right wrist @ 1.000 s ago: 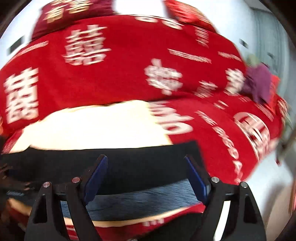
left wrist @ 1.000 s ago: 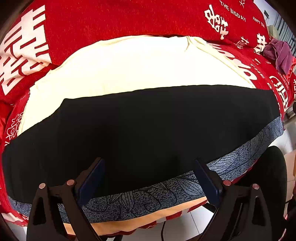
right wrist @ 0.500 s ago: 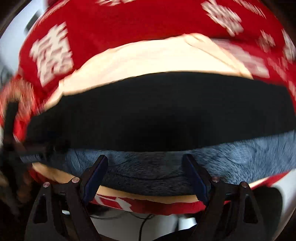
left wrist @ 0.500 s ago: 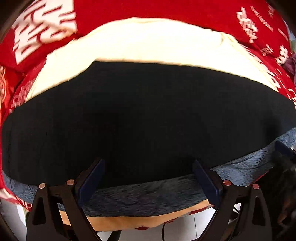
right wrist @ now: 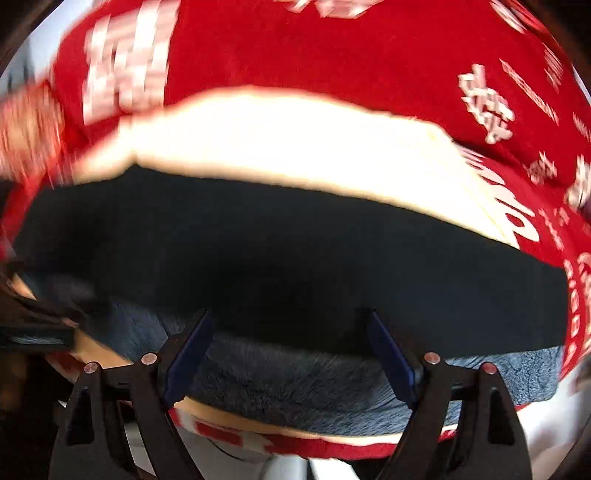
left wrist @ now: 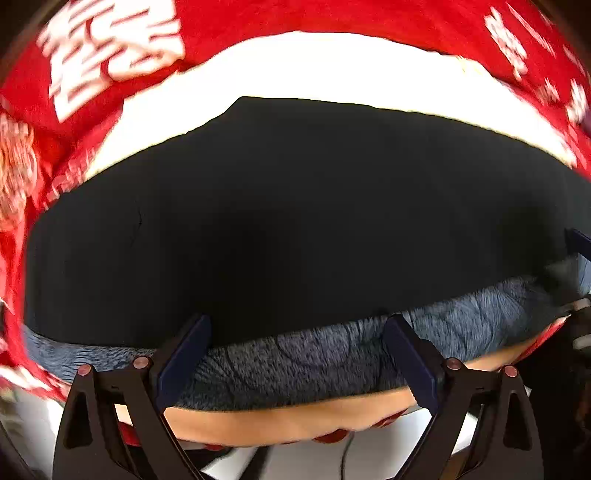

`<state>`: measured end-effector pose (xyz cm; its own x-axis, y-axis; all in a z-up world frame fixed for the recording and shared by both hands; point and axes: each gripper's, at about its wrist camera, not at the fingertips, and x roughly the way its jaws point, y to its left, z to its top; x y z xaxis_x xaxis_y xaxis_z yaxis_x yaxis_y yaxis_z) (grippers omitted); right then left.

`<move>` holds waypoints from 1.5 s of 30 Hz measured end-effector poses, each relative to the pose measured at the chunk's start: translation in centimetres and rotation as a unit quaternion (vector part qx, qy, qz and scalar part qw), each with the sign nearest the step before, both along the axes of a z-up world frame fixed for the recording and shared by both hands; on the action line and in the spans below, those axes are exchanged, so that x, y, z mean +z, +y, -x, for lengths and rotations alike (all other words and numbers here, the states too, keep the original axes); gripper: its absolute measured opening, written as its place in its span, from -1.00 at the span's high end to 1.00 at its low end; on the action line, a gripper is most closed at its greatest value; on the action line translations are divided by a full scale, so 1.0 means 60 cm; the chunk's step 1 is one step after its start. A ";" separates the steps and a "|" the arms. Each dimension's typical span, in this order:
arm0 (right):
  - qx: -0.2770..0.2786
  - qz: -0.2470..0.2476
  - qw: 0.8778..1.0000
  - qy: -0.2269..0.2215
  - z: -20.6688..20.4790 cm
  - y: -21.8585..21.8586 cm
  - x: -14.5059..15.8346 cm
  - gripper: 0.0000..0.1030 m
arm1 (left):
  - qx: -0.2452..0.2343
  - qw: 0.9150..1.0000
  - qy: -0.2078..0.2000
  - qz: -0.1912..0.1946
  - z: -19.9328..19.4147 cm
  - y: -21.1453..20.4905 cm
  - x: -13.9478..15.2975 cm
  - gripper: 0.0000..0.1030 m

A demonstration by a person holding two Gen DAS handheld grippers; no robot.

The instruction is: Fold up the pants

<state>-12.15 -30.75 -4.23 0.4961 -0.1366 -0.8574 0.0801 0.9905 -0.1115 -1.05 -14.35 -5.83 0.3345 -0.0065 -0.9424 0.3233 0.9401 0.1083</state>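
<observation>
Along the near edge of the blue-grey blanket (left wrist: 295, 365), limp black pants (left wrist: 295, 221) want pinching at the hem, left gripper (left wrist: 295, 354) and right gripper (right wrist: 291, 350) both gaping, empty.

The left gripper (left wrist: 295, 354), its blue-padded jaws standing wide with nothing between them, points down at the near edge of the black pants (left wrist: 295, 221), which lie flat across a grey-blue patterned cloth (left wrist: 314, 365) and a cream sheet (left wrist: 332, 70) on a red bedspread (left wrist: 295, 16).
</observation>
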 end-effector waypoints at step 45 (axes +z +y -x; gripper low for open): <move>0.173 -0.040 0.984 -0.012 -0.066 0.204 0.059 -0.82 | 0.299 0.953 -0.052 -0.001 -0.081 0.428 0.060 -1.00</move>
<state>-8.18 -18.50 -0.71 0.5212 0.1108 -0.8462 -0.2609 0.9647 -0.0344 3.84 11.31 -2.23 0.3694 0.2157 -0.9039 -0.2826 0.9527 0.1119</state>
